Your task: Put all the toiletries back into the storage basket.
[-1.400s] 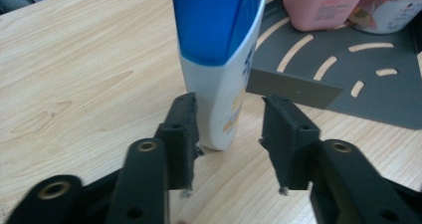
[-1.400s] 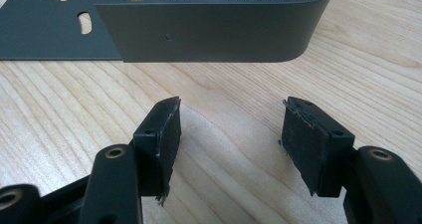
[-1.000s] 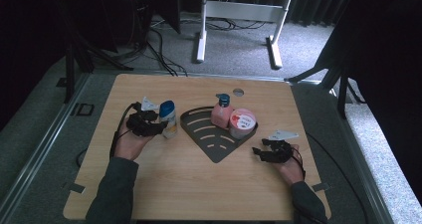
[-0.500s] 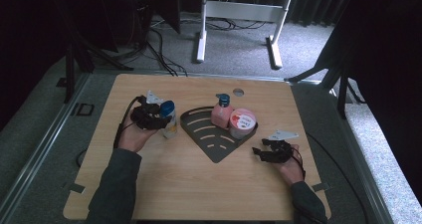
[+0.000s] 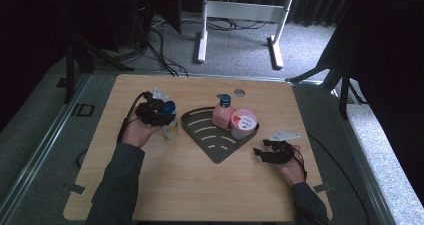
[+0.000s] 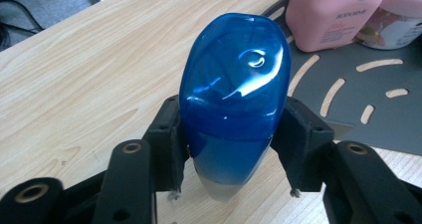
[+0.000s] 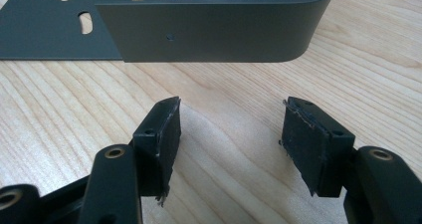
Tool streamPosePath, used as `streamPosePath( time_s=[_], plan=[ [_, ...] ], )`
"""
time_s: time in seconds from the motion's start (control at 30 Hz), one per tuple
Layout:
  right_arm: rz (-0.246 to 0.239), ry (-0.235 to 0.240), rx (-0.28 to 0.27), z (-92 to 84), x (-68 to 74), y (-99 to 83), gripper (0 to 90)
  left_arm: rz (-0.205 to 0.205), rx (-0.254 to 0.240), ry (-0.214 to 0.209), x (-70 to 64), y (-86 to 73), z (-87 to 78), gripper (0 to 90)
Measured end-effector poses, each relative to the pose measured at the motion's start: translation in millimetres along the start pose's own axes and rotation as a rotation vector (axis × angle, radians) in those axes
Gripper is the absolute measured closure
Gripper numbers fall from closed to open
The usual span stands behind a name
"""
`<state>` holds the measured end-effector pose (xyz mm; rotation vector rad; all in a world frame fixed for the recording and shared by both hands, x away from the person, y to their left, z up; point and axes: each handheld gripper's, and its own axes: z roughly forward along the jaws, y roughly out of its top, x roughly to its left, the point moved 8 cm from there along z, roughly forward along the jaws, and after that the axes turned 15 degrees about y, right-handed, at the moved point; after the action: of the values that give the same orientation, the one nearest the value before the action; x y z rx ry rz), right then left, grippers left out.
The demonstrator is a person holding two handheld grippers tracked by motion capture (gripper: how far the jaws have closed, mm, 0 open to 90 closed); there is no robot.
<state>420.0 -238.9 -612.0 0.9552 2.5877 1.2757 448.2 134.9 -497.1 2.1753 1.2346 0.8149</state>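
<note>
**Blue-capped bottle gripped at left; right gripper idle beside the rack**

We are finding the left gripper (image 5: 167,119) clamped around a small clear plastic bottle with a glossy blue cap (image 5: 169,120). In the left gripper view the bottle (image 6: 234,109) is standing between the two black pads (image 6: 171,144), which are pressing against its sides just below the cap's lower edge; the cap is rising above the jaws. The jaws have just been closing slightly, with the bottle between them. The bottle is sitting over the light wooden tabletop (image 5: 200,185), just to the left of the dark grey, fan-shaped metal rack with slotted base (image 5: 212,140); we cannot tell whether its foot is resting on the wood.

Inside the rack's far corner we are noting a pink pump bottle (image 5: 222,114) and a round pink-lidded tub (image 5: 243,124), side by side and touching or nearly so.

The right gripper (image 5: 261,154) is lying low on the tabletop near the rack's right end. In the right gripper view its pads (image 7: 166,134) are standing spread apart over bare wood, with the rack's curved wall (image 7: 214,30) just ahead of them.
</note>
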Motion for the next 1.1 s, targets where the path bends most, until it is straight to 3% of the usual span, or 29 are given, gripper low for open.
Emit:
streamPosePath(
  time_s=[0.43, 1.1],
  plan=[
    [-0.001, 0.001, 0.000, 0.0, 0.0, 0.0, 40.2, 0.033, 0.070, -0.016, -2.1, 4.2, 9.0, 51.7],
    [0.000, 0.002, 0.000, 0.0, 0.1, 0.0, 40.1, 0.083, 0.130, -0.025, -3.7, 8.2, 16.2, 52.0]
  ],
)
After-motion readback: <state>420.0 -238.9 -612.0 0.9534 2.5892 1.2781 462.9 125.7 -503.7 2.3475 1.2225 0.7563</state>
